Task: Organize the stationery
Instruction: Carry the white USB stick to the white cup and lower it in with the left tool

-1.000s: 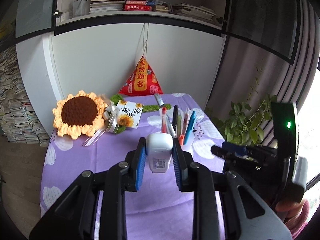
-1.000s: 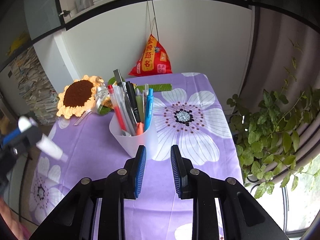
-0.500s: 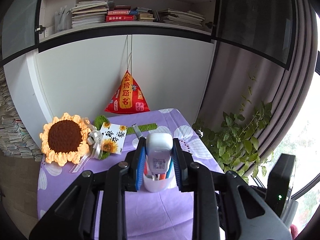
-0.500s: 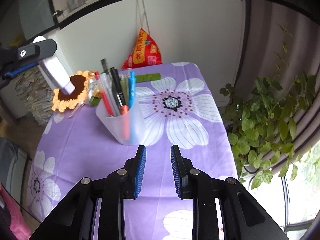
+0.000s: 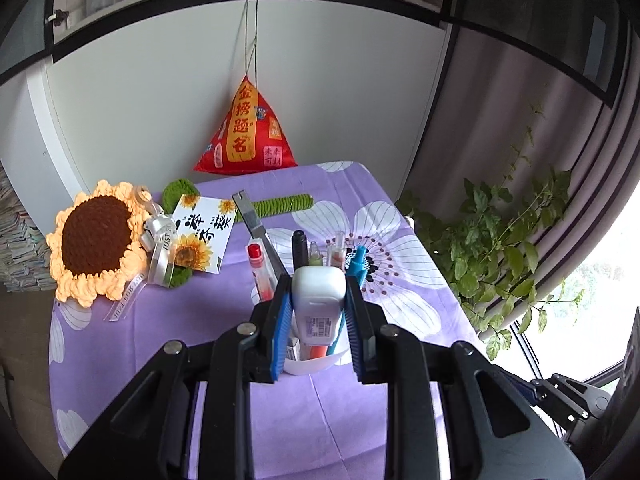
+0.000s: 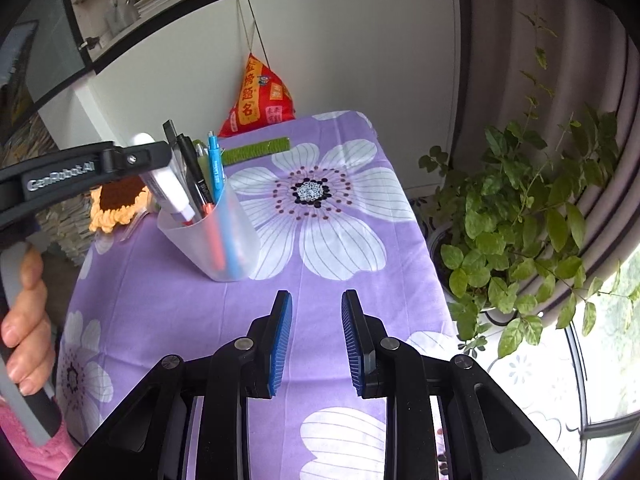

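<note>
Over the cup [image 6: 212, 236], left gripper [image 5: 318, 308] is clamped on a white tube [image 5: 319, 300], probably glue or correction fluid. From the right wrist view the tube [image 6: 166, 188] is tilted, nozzle end down, tip just at or inside the cup rim on its left side, beside the pens [image 6: 200, 178]. Can't tell if the tip touches the pens or the wall.

Right gripper [image 6: 316, 336] hangs near the table [image 6: 160, 320], short of the cup, jaws parted a little with nothing between them. Idle.

Step in hand: dropping the tube into the cup with the rest of the stationery. Looks like the late part of the insert, tube not yet let go.

Next move, as I read it:
- lower the tube further along its tilt so it slides past the pens
- release only once most of it is inside the rim
- watch the cup: light plastic, top-heavy with pens, a side push could tip it. Right gripper is close enough to steady it if needed.

Hand [image 6: 24, 320] on the left grip handle is visible at the frame edge.
</note>
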Action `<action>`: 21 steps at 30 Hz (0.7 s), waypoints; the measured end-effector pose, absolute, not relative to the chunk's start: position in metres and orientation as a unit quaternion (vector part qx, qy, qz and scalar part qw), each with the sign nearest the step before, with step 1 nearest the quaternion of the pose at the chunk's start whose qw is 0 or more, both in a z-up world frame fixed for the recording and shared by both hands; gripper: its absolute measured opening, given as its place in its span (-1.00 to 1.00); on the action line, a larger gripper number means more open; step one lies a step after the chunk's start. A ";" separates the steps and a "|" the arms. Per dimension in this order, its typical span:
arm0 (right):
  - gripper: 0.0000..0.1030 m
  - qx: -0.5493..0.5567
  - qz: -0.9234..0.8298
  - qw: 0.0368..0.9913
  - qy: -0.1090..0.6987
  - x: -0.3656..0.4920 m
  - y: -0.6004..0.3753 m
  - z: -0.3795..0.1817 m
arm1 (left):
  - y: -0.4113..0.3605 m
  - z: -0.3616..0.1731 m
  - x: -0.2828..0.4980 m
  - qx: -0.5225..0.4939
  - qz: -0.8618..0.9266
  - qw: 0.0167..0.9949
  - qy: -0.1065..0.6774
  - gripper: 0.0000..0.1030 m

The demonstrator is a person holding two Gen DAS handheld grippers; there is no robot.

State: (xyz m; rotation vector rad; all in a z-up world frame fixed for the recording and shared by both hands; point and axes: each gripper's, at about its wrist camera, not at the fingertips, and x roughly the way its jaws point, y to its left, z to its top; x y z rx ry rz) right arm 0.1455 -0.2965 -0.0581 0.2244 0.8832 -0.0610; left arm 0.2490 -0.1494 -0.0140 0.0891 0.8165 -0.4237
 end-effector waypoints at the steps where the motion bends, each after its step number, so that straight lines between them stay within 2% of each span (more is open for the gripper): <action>1: -0.51 0.108 -0.028 0.897 0.427 0.146 -0.296 -0.059 | -0.149 -0.016 0.251 0.042 -0.203 0.894 0.396 -0.54; 21: -0.51 0.111 -0.022 0.891 0.440 0.154 -0.298 -0.067 | -0.157 -0.044 0.258 0.074 -0.184 0.881 0.429 -0.53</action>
